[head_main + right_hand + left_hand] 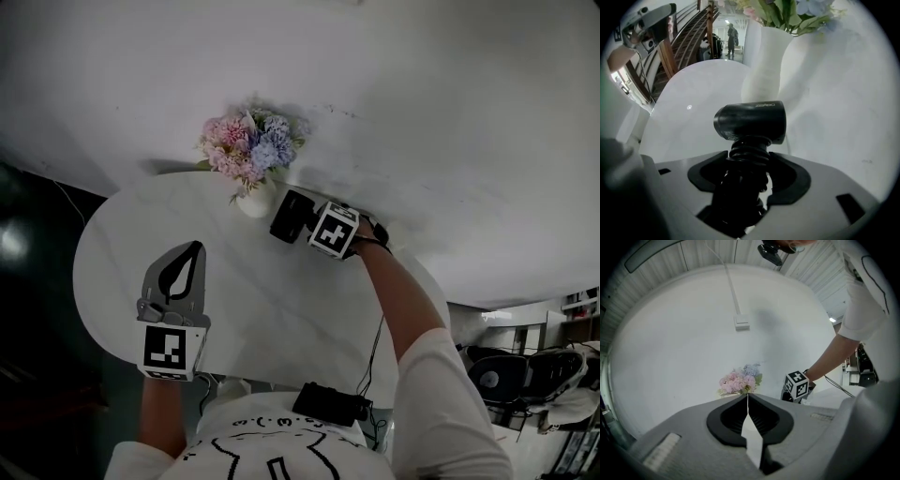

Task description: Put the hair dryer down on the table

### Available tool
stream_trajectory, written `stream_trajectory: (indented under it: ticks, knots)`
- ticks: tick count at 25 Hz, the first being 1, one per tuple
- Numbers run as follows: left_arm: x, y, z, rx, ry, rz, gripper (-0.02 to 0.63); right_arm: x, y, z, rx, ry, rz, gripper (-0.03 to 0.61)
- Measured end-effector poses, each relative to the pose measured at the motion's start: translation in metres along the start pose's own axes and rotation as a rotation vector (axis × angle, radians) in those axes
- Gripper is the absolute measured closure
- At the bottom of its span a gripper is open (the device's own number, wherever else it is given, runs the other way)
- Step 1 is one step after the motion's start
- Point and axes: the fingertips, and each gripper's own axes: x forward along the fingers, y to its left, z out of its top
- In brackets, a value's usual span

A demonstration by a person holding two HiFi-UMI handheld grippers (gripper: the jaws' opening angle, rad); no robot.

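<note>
A black hair dryer (289, 216) is at the far side of the round white table (281, 309), just right of the flower vase (251, 202). My right gripper (314, 225) is shut on its ribbed handle (746, 161), and the barrel (751, 121) lies crosswise beyond the jaws, close to the white vase (765, 70). Whether the dryer touches the tabletop I cannot tell. My left gripper (194, 247) hovers over the table's left part, shut with nothing between its jaws. In the left gripper view its tips (747, 397) meet, with the flowers (739, 380) and the right gripper's marker cube (798, 384) beyond.
Pink and blue flowers (247, 145) fill the vase at the table's far edge by a white wall. A black box (330, 403) and a cable (375, 347) are near my body at the table's near edge. Dark floor (37, 244) lies to the left.
</note>
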Motion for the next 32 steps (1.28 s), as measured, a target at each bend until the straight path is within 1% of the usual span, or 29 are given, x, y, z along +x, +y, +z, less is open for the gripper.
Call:
stream_trajectory:
  ticks: [4,8,11,15,19,25,29,32]
  knots:
    - [-0.002,-0.007,-0.004,-0.003,0.019,-0.002,0.594,0.008,-0.002,0.000,-0.055,0.034,0.011,0.310]
    - [-0.004,-0.008,-0.006,0.014,0.036,0.004,0.594,0.013,-0.007,0.000,-0.030,0.054,0.034,0.308]
    - [-0.007,-0.009,-0.008,0.012,0.051,0.010,0.594,0.024,-0.010,-0.006,-0.049,0.104,0.022,0.311]
    - [-0.010,-0.009,-0.012,0.004,0.073,0.023,0.594,0.038,-0.010,-0.012,-0.055,0.145,0.020,0.311]
    - [-0.011,-0.009,-0.017,0.001,0.088,0.034,0.594,0.049,-0.013,-0.018,-0.131,0.199,-0.007,0.311]
    - [-0.010,-0.015,-0.024,-0.013,0.104,0.041,0.594,0.051,-0.015,-0.018,-0.118,0.185,0.008,0.308]
    - [-0.008,-0.022,-0.022,-0.002,0.101,0.039,0.594,0.050,-0.017,-0.018,-0.118,0.178,-0.024,0.305]
    - [-0.007,-0.028,-0.019,-0.015,0.095,0.041,0.594,0.046,-0.017,-0.017,-0.110,0.154,-0.061,0.302]
